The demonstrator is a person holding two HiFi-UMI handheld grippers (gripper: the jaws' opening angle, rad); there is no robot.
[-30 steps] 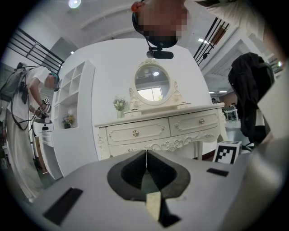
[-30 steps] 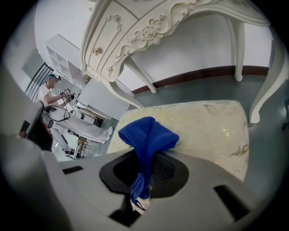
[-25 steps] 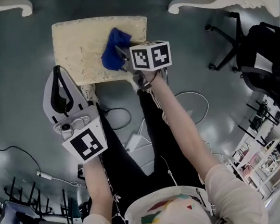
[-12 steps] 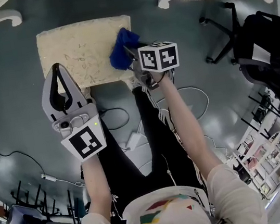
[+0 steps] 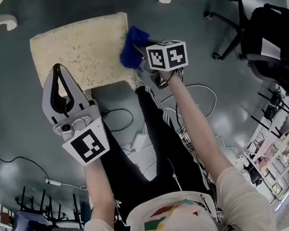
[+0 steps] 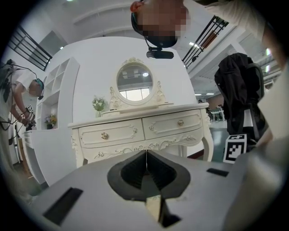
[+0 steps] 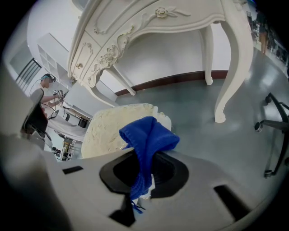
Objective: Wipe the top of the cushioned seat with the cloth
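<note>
The cushioned seat [image 5: 77, 52] lies with its long axis left to right, spreading leftward from the right gripper [image 5: 139, 53], which is clamped on the blue cloth [image 5: 130, 42] at the seat's right edge (the left gripper [image 5: 60, 72], jaws together and empty, hangs above the near edge).

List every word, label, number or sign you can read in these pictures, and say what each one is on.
No legible text in any view.
Left claw: a black-and-white square marker, a pattern, no letters.
Right claw, holding the blue cloth: its cube bears the same kind of markers.
Shirt: coloured shapes, no writing visible.
</note>
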